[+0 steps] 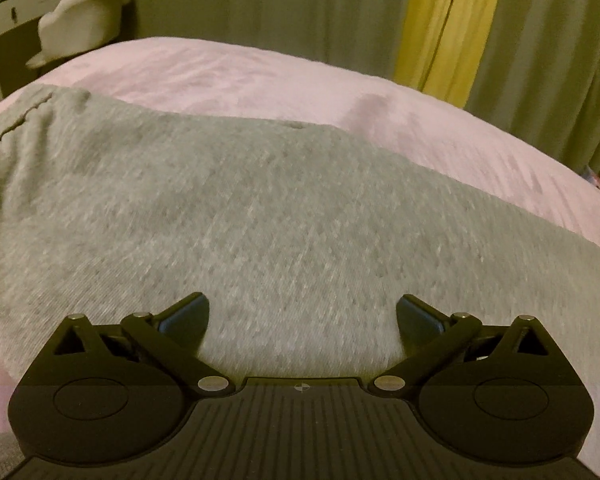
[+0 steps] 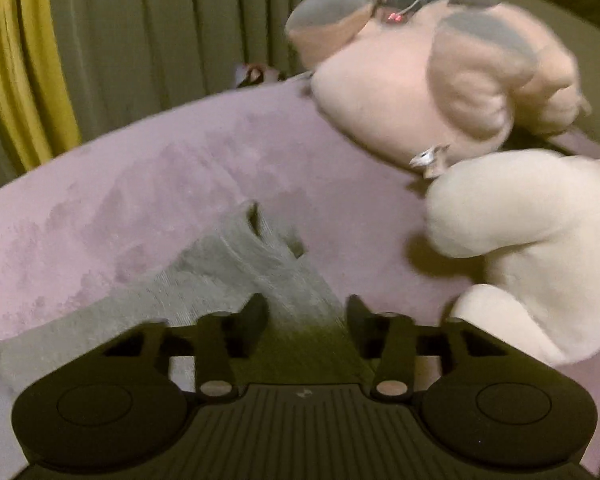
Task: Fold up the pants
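Note:
Grey sweatpants lie spread on a pink bed cover. In the left wrist view my left gripper is open wide, just above the broad grey cloth, holding nothing. In the right wrist view my right gripper is open, its jaws on either side of a narrow grey leg end that runs forward to a bunched cuff. The cloth lies between the jaws but is not pinched.
A large pink plush toy and a cream plush toy lie on the bed right of the leg end. Green and yellow curtains hang behind the bed. A dresser and chair stand at the far left.

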